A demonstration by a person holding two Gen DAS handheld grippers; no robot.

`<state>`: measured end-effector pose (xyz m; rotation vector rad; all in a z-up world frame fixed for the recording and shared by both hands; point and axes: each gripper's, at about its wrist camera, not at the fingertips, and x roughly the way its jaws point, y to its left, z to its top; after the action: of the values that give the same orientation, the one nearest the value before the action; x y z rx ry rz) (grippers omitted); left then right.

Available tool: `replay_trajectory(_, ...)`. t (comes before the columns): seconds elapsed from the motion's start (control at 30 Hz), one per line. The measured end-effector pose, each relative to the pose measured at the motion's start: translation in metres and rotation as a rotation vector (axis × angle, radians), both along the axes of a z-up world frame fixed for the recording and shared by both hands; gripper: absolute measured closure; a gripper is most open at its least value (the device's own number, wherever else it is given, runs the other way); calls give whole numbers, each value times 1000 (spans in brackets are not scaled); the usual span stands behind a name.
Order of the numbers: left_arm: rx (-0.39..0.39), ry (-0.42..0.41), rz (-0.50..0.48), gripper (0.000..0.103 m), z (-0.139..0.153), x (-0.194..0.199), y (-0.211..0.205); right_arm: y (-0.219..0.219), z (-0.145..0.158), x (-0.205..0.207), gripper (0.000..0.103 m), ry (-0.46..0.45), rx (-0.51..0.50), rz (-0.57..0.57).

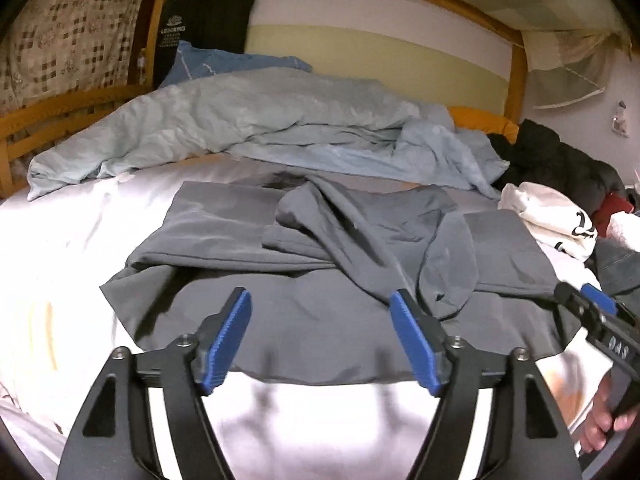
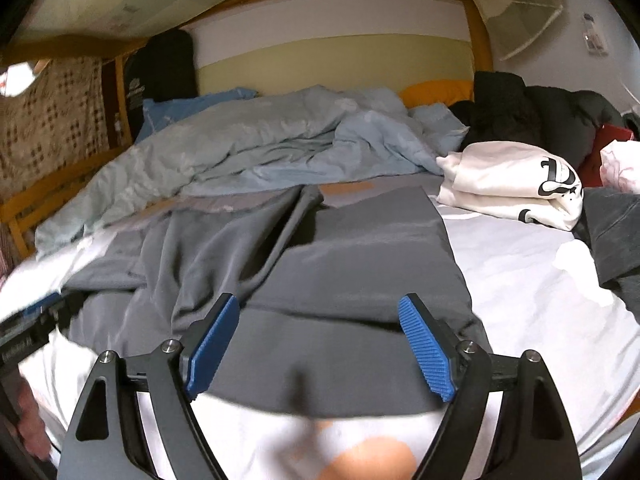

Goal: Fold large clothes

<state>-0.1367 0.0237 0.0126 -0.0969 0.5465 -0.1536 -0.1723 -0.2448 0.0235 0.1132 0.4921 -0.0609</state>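
A large dark grey garment (image 1: 304, 312) lies spread on the white bed sheet (image 1: 60, 248), with its sleeves folded across the middle. It also shows in the right wrist view (image 2: 360, 264). My left gripper (image 1: 320, 304) is open and empty, just above the garment's near hem. My right gripper (image 2: 320, 312) is open and empty, over the near hem on the garment's right side. The right gripper also shows at the right edge of the left wrist view (image 1: 592, 304).
A crumpled light blue duvet (image 1: 248, 132) lies behind the garment. A folded white garment with black print (image 2: 516, 184) and dark clothes (image 2: 532, 112) sit at the right. A wooden bed frame (image 1: 72, 108) runs along the left and back.
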Motion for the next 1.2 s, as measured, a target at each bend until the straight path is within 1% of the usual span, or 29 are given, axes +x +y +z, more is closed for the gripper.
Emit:
replay_trajectory(0.03, -3, 6, 1, 25, -1, 1, 0, 2, -4, -3, 19, 13, -6, 1)
replay_trajectory(0.1, 3, 17, 9, 13, -3, 0, -1, 4, -11, -8, 19, 32, -10, 6)
replay_trajectory(0.17, 39, 42, 8, 4, -8, -1, -4, 5, -15, -10, 18, 47, -24, 10)
replay_trajectory(0.2, 66, 61, -7, 4, -12, 0, -7, 7, -17, -11, 18, 55, -37, 17)
replay_trajectory(0.27, 160, 97, -41, 4, -23, 0, -10, 14, -21, -11, 18, 81, -77, 55)
replay_trajectory(0.3, 218, 114, -45, 4, -29, 0, -11, 20, -23, -11, 18, 98, -109, 80)
replay_trajectory(0.33, 258, 137, -45, 4, -34, 1, -11, 24, -25, -11, 18, 108, -132, 95)
replay_trajectory(0.37, 271, 168, -53, 4, -40, 4, -10, 30, -29, -11, 18, 127, -160, 122)
replay_trajectory(0.43, 252, 243, -84, 4, -49, 11, -4, 40, -35, -11, 18, 157, -199, 167)
replay_trajectory(0.47, 243, 267, -84, 5, -53, 14, -2, 45, -39, -10, 18, 175, -221, 189)
replay_trajectory(0.5, 252, 273, -73, 8, -57, 16, -1, 52, -44, -8, 18, 196, -254, 203)
replay_trajectory(0.53, 289, 266, -53, 9, -60, 18, -2, 57, -49, -7, 18, 213, -291, 203)
replay_trajectory(0.57, 345, 248, -29, 12, -63, 19, -5, 61, -54, -5, 18, 232, -334, 195)
replay_trajectory(0.6, 425, 216, 11, 14, -67, 20, -9, 66, -61, -2, 18, 255, -393, 176)
replay_trajectory(0.63, 484, 184, 47, 16, -69, 21, -12, 67, -65, 1, 18, 268, -432, 154)
replay_trajectory(0.67, 500, 169, 63, 22, -71, 23, -12, 66, -71, 5, 18, 281, -477, 114)
replay_trajectory(0.7, 486, 165, 73, 29, -72, 27, -10, 65, -73, 7, 18, 282, -492, 91)
replay_trajectory(0.73, 446, 169, 73, 36, -72, 31, -6, 61, -73, 8, 17, 271, -486, 73)
replay_trajectory(0.77, 403, 178, 61, 48, -73, 35, -3, 56, -72, 10, 17, 262, -466, 55)
replay_trajectory(0.8, 377, 180, 60, 51, -75, 39, -1, 51, -70, 14, 17, 257, -454, 38)
replay_trajectory(0.83, 380, 163, 66, 53, -76, 41, -2, 47, -69, 18, 17, 246, -445, 29)
replay_trajectory(0.9, 420, 110, 72, 59, -79, 43, -9, 35, -68, 33, 19, 231, -412, -9)
replay_trajectory(0.93, 455, 89, 79, 63, -82, 44, -14, 29, -69, 39, 26, 242, -387, -24)
replay_trajectory(0.97, 481, 75, 91, 75, -84, 46, -17, 24, -68, 43, 52, 242, -361, -25)
replay_trajectory(1.0, 509, 68, 111, 81, -84, 47, -20, 20, -68, 43, 74, 231, -359, -69)
replay_trajectory(1.03, 517, 60, 125, 84, -82, 45, -20, 18, -67, 43, 78, 225, -369, -82)
replay_trajectory(1.1, 495, 43, 144, 91, -69, 39, -16, 14, -61, 34, 91, 183, -358, -84)
replay_trajectory(1.13, 476, 34, 153, 91, -59, 35, -13, 11, -56, 28, 94, 160, -339, -88)
replay_trajectory(1.2, 418, 31, 146, 93, -39, 27, -3, 7, -37, 11, 96, 92, -287, -88)
